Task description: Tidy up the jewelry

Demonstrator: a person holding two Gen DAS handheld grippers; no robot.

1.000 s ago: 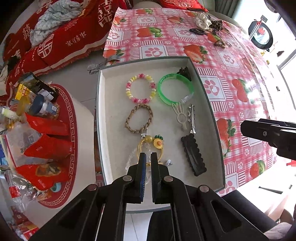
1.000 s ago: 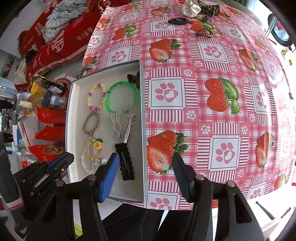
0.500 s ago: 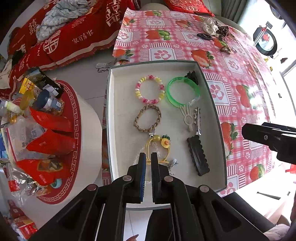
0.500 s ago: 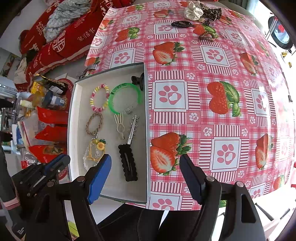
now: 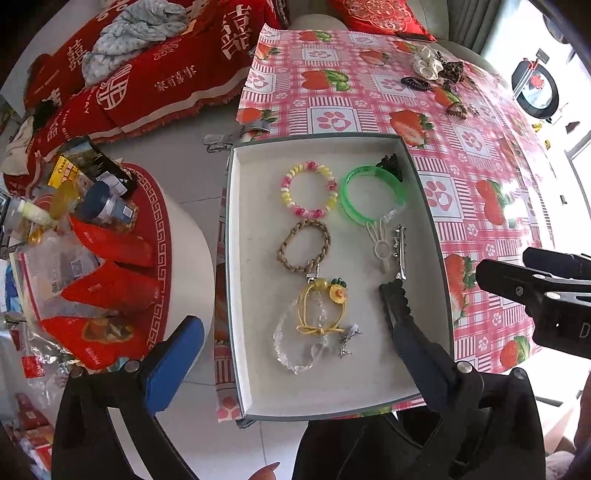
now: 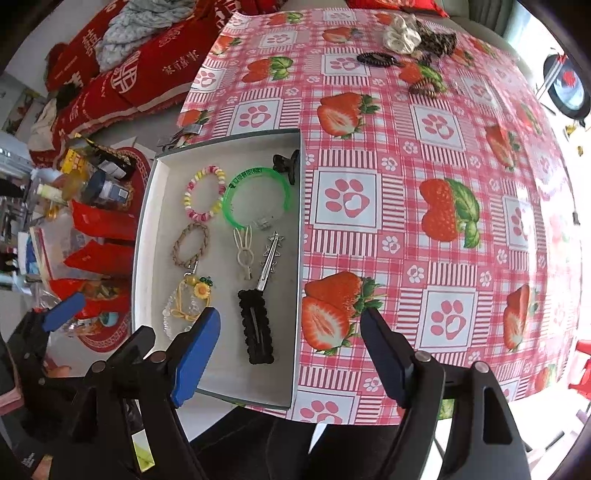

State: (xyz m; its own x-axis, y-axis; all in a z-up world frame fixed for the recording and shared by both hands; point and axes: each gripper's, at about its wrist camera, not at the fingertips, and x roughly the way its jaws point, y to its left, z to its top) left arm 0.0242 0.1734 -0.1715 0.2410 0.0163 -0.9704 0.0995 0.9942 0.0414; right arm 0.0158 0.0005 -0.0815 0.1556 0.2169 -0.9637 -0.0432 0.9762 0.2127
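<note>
Tray (image 5: 236, 258) already had approx 9 pcs; scrunchies (image 6: 400, 31) left at counter (image 6: 406, 221) 12 o'clock. Both hand-held grippers, L (image 5: 291, 358) & R (image 6: 291, 354), were opening, nothing held.

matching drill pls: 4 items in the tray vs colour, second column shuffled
Items in the tray:
1. bangle
2. braided bracelet
3. scalloped snap clip
4. rabbit-shaped clip

Colours:
A. black
B. cream white
C. translucent green
D. tan brown

Pairs: 1-C, 2-D, 3-A, 4-B
</note>
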